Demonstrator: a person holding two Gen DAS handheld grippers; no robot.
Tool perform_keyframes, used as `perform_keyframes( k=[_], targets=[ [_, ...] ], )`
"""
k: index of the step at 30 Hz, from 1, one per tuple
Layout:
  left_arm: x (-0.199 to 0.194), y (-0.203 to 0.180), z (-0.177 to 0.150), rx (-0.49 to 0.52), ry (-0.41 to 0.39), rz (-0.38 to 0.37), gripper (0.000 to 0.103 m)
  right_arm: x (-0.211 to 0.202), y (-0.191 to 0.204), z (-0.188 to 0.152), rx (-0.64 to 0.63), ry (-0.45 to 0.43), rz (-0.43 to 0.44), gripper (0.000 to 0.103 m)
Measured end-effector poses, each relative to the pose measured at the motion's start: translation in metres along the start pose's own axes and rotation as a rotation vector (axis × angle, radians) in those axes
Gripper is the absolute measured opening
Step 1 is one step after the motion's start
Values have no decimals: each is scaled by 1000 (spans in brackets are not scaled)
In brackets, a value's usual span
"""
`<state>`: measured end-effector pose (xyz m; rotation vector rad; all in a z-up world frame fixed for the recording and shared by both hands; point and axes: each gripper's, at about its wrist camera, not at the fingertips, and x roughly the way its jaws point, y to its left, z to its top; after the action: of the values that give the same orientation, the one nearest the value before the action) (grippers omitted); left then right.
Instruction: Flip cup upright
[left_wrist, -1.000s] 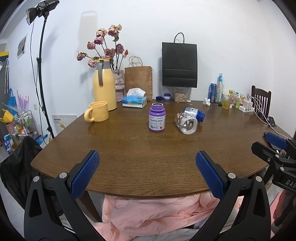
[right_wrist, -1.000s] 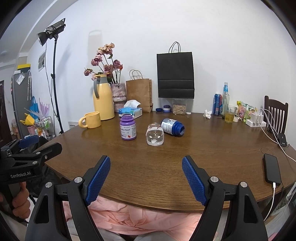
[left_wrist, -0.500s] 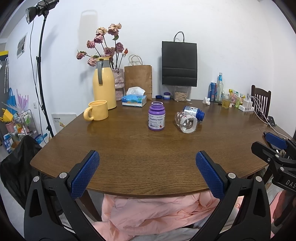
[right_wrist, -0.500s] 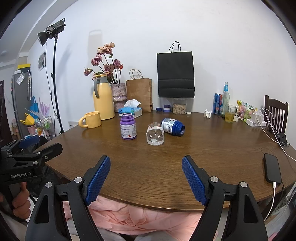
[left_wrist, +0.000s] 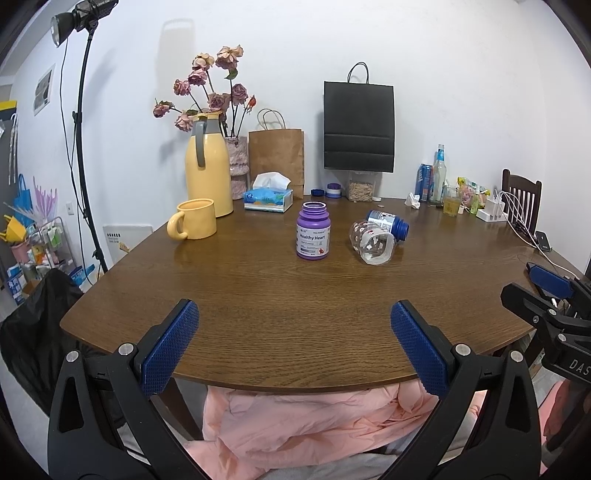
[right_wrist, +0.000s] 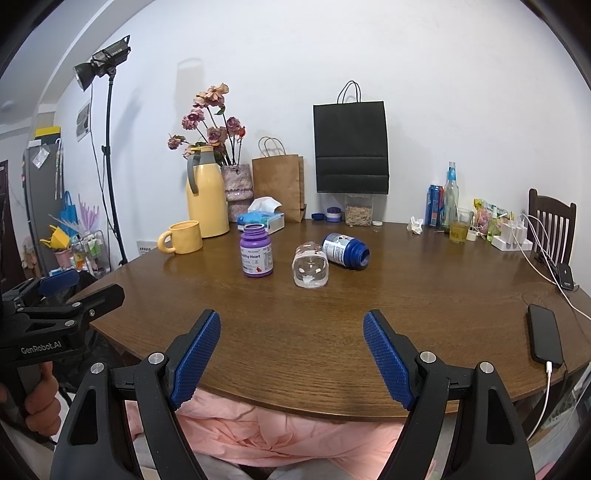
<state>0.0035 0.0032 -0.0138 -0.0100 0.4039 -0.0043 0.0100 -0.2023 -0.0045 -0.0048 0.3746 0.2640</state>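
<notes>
A clear glass cup (left_wrist: 372, 243) with small red prints lies on its side near the middle of the brown table (left_wrist: 280, 317), its mouth toward me. It also shows in the right wrist view (right_wrist: 310, 265). My left gripper (left_wrist: 293, 345) is open and empty, held over the table's near edge, well short of the cup. My right gripper (right_wrist: 291, 360) is open and empty too, over the near edge, with the cup straight ahead. Each gripper appears at the edge of the other's view.
A purple bottle (left_wrist: 313, 236) stands left of the cup; a blue-capped bottle (left_wrist: 388, 224) lies just behind it. A yellow mug (left_wrist: 192, 218), yellow jug (left_wrist: 207, 170), tissue box (left_wrist: 269, 197) and paper bags stand at the back left. A phone (right_wrist: 545, 338) on a cable lies at the right edge.
Both views have shifted very slightly; the grippers stay open and the cup has not moved.
</notes>
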Motion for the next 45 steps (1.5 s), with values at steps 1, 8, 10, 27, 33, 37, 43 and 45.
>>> perform_keyframes(
  k=[1, 8, 10, 27, 33, 37, 43, 45],
  targets=[
    [0, 0, 0, 0, 0, 0, 103, 0, 0, 0, 2, 1, 1, 84],
    [0, 0, 0, 0, 1, 0, 103, 1, 0, -1, 2, 2, 1, 84],
    [0, 0, 0, 0, 1, 0, 103, 1, 0, -2, 1, 1, 0, 84],
    [85, -5, 41, 30, 75, -94, 103, 128, -41, 9, 20, 253, 22, 84],
    [132, -12, 64, 36, 94, -164, 103, 198, -43, 33, 6, 291, 60, 84],
    [161, -11, 78, 26, 116, -192, 103, 240, -36, 49, -19, 299, 70, 84],
    [188, -10, 91, 27, 125, -174, 103, 304, -20, 66, -57, 336, 42, 84],
    [194, -9, 93, 29, 128, -167, 103, 321, -19, 68, -47, 348, 43, 84]
  ],
)
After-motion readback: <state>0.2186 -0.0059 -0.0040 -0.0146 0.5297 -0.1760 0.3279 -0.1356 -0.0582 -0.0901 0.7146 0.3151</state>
